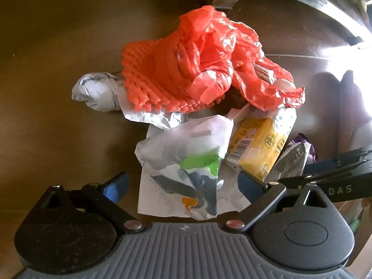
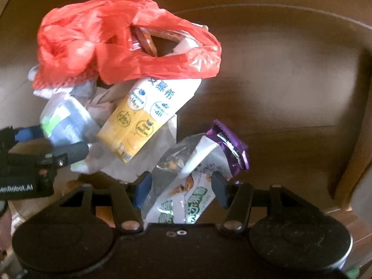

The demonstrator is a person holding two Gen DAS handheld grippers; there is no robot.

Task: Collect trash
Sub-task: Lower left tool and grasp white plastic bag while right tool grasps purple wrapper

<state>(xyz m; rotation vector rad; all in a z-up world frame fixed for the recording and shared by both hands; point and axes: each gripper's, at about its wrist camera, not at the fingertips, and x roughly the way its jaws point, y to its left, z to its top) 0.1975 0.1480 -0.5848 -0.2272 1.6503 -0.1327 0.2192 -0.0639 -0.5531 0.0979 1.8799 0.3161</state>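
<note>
Two claws come down on a heap of rubbish on a dark brown worktop (image 1: 53, 93), the left claw (image 1: 183, 186) spread wide over a crumpled white wrapper (image 1: 183, 153) w/ green and grey print, its blue pads on either side and not pressing. The right claw (image 2: 181, 189) straddles a silver snack pouch (image 2: 186, 186) (purple torn top (image 2: 230, 144), green lettering); its jaws stand apart w/ the pouch between them, but contact at the pads is not clear, so no grip can be called. Behind both sit a yellow drink carton (image 2: 137, 121), leaning on the pile, and an orange plastic bag (image 2: 121, 39) w/ its mouth gaping, wrappers visible inside. An orange foam net (image 1: 151, 79) and a balled white paper (image 1: 97, 91) lie at the pile's far left.

The step looks like a double pickup. To do it well: close each claw low, near the worktop, so thin film does not slip out; take the pouch by its flat body, not the torn end; lift slowly, since the carton rests against neighbouring paper and may topple.
</note>
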